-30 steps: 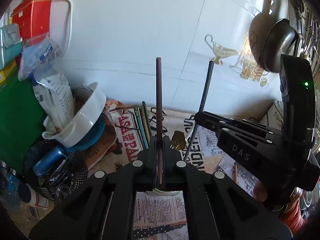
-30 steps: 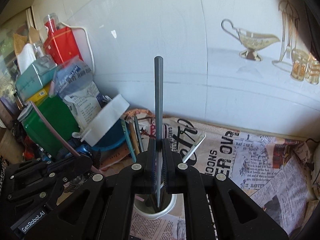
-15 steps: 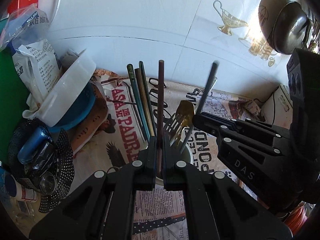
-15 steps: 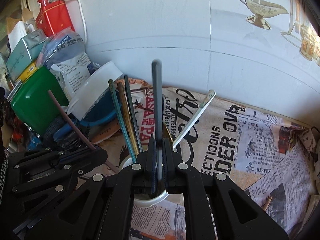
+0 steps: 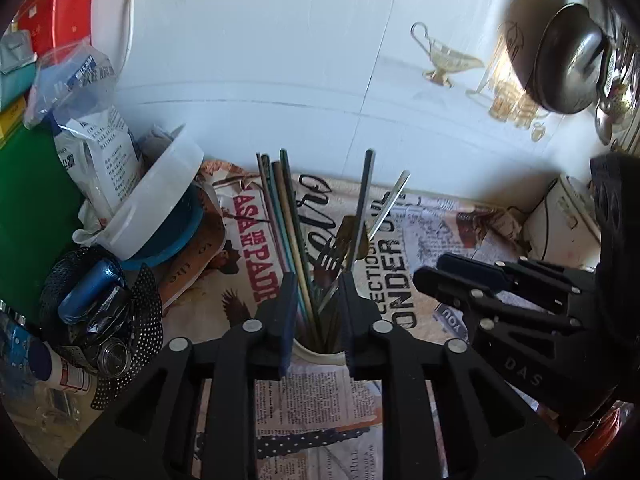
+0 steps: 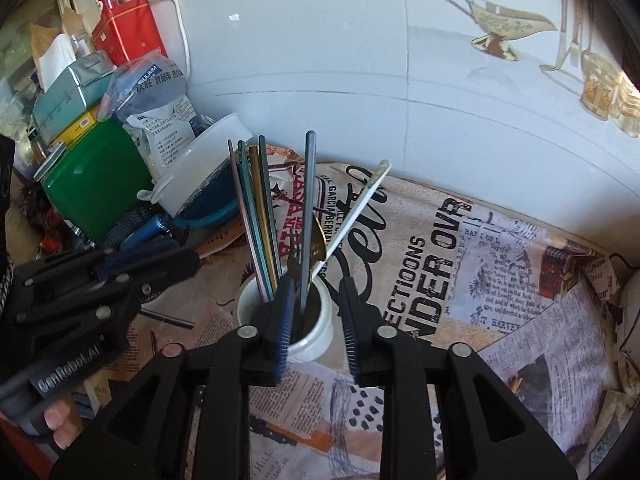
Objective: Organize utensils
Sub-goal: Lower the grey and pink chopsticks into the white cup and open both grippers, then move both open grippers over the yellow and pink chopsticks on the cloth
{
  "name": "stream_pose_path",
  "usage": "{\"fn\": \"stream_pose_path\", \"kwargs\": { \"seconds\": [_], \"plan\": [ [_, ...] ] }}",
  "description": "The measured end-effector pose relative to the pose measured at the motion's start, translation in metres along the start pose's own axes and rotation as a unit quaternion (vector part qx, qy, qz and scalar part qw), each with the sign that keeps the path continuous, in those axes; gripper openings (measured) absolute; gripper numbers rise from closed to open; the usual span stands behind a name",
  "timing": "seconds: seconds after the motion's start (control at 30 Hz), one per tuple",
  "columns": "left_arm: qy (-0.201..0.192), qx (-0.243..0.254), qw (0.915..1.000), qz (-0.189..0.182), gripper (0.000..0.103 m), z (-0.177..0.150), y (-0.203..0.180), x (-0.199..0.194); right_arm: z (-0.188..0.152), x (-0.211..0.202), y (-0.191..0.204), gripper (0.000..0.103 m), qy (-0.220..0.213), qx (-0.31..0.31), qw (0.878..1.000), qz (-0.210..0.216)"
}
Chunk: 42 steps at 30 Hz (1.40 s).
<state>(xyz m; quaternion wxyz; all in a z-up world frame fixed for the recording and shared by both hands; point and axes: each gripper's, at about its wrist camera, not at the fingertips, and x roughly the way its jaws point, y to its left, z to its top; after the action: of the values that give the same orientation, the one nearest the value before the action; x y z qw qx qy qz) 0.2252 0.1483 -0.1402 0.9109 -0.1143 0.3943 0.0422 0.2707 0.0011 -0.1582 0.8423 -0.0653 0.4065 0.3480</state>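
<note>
With both my left fingers [image 5: 316, 312] and right fingers [image 6: 314, 316] spread empty around the cup [image 6: 316, 340], brushing the chopsticks [image 6: 260, 216] at 12 o'clock could tip it.

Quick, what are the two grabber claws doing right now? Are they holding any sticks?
Left gripper: open, holding nothing, above the white cup.
Right gripper: open, holding nothing; the grey chopstick stands in the cup.

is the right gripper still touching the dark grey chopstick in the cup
Apart. The right wrist view shows the right gripper open, with the dark grey chopstick standing free in the white cup, clear space showing between it and each finger.
</note>
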Motion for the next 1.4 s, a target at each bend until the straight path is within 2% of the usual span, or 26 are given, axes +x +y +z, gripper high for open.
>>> {"fn": "stream_pose_path", "kwargs": {
  "seconds": [0.1, 0.27, 0.43, 0.63, 0.77, 0.93, 1.07, 1.23, 1.4],
  "plan": [
    [-0.019, 0.002, 0.9998, 0.003, 0.028, 0.004, -0.009, -0.013, -0.004, -0.018, -0.007, 0.026, -0.01, -0.004, 1.0, -0.007],
    [-0.047, 0.009, 0.9988, 0.008, 0.05, 0.005, -0.027, -0.031, -0.012, -0.044, -0.026, 0.028, -0.024, 0.012, 1.0, -0.009],
    [-0.043, 0.016, 0.9989, -0.006, 0.052, -0.002, -0.048, -0.031, -0.025, -0.061, -0.044, 0.042, -0.036, 0.03, 0.999, -0.023],
    [-0.022, 0.031, 0.9991, -0.016, 0.053, -0.019, -0.078, -0.013, -0.049, -0.062, -0.071, 0.043, -0.011, 0.059, 0.997, -0.045],
    [0.011, 0.034, 0.999, -0.028, 0.053, -0.034, -0.099, 0.01, -0.068, -0.058, -0.091, 0.043, 0.01, 0.074, 0.995, -0.067],
    [0.05, 0.033, 0.9978, -0.03, 0.053, -0.052, -0.118, 0.04, -0.096, -0.045, -0.123, 0.043, 0.046, 0.111, 0.99, -0.077],
    [0.083, 0.032, 0.9957, -0.024, 0.053, -0.069, -0.131, 0.063, -0.122, -0.028, -0.144, 0.043, 0.079, 0.125, 0.984, -0.101],
    [0.127, 0.055, 0.9903, -0.007, 0.053, -0.094, -0.141, 0.091, -0.156, -0.001, -0.166, 0.043, 0.137, 0.152, 0.974, -0.096],
    [0.163, 0.068, 0.9843, 0.009, 0.053, -0.116, -0.146, 0.11, -0.169, 0.017, -0.171, 0.043, 0.16, 0.17, 0.969, -0.085]
  ]
}}
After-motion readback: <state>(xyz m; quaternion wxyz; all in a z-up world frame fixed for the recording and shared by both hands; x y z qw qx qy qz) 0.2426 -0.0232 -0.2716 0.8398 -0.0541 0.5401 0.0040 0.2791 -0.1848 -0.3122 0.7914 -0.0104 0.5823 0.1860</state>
